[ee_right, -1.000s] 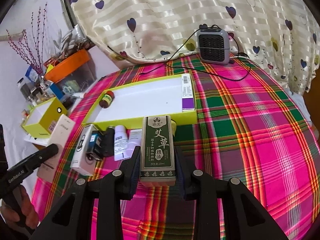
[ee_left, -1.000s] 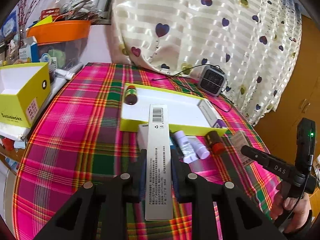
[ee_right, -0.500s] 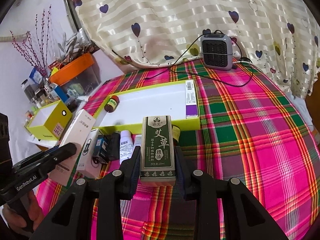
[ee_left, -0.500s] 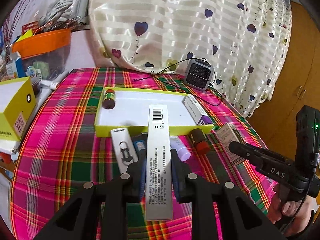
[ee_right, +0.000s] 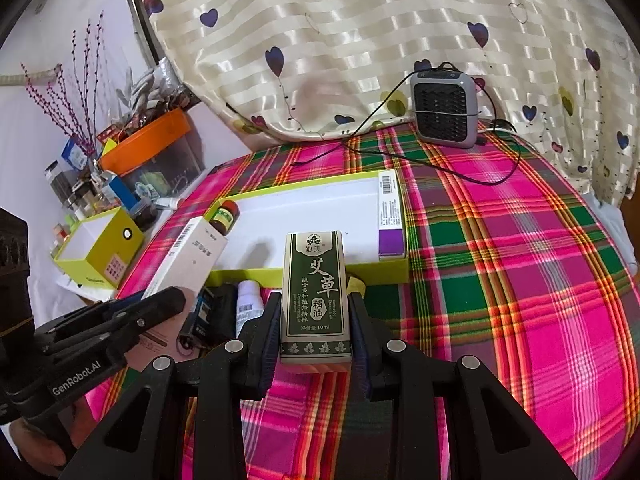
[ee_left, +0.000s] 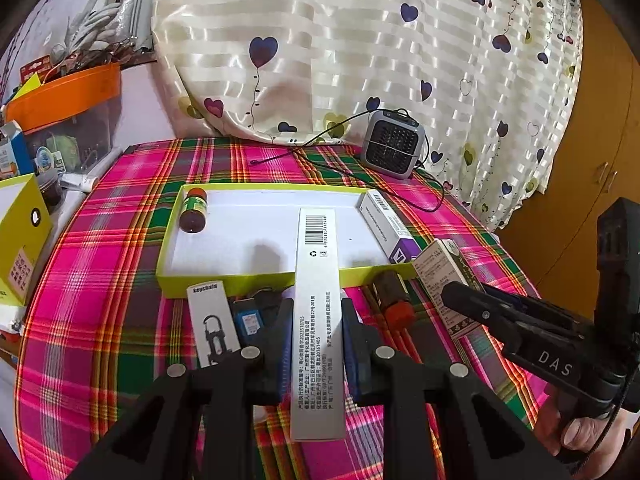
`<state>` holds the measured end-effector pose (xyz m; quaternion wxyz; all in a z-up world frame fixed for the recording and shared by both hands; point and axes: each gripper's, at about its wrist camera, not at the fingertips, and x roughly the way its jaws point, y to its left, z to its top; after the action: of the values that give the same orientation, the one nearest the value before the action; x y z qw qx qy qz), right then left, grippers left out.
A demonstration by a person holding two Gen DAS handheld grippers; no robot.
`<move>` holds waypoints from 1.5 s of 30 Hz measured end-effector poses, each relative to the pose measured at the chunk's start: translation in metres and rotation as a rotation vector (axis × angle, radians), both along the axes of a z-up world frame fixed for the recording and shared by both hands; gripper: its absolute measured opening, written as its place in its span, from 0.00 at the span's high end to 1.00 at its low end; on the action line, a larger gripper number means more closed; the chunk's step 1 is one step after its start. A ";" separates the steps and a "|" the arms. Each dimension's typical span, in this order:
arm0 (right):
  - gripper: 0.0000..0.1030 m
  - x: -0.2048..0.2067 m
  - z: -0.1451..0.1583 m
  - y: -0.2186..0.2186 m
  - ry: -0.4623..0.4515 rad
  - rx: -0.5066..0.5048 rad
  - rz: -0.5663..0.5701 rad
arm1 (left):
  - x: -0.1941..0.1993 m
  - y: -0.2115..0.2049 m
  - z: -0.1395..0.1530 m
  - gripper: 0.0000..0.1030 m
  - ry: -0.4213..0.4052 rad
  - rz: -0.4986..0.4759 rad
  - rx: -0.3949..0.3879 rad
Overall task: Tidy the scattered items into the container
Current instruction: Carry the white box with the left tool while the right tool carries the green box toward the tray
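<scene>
My left gripper [ee_left: 317, 312] is shut on a long white box [ee_left: 318, 304] whose far end reaches over the near rim of the yellow-green tray [ee_left: 224, 278]. My right gripper [ee_right: 315, 308] is shut on a green oil box [ee_right: 315, 292], held above the cloth just before the tray [ee_right: 380, 272]. Inside the tray lie a small brown bottle [ee_left: 193, 214] at the left and a white-purple box [ee_left: 386, 226] at the right. In front of the tray lie a keychain card [ee_left: 211, 322], a blue item [ee_left: 248, 320], a brown bottle with a red cap [ee_left: 392, 296] and a white tube [ee_right: 249, 304].
A small grey heater [ee_left: 394, 144] with a black cord [ee_left: 320, 160] stands behind the tray. A yellow open box [ee_left: 20, 236] and an orange bin [ee_left: 64, 96] sit on a shelf to the left. A heart-print curtain [ee_left: 360, 40] hangs behind the plaid table [ee_left: 100, 280].
Both grippers have risen and moved toward the tray with their boxes. The left gripper swung right, so the tray now sits centred ahead of it.
</scene>
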<state>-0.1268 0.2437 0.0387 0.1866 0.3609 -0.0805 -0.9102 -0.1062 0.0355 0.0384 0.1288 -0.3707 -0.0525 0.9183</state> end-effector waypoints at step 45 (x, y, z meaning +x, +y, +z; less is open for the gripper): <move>0.68 -0.092 -0.015 0.050 0.055 -0.026 -0.107 | -0.160 0.081 -0.039 0.78 -0.149 0.037 0.081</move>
<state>-0.2186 0.2942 0.0232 0.1446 0.3285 -0.1063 -0.9273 -0.2663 0.1164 -0.0007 0.1225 -0.4315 -0.1058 0.8875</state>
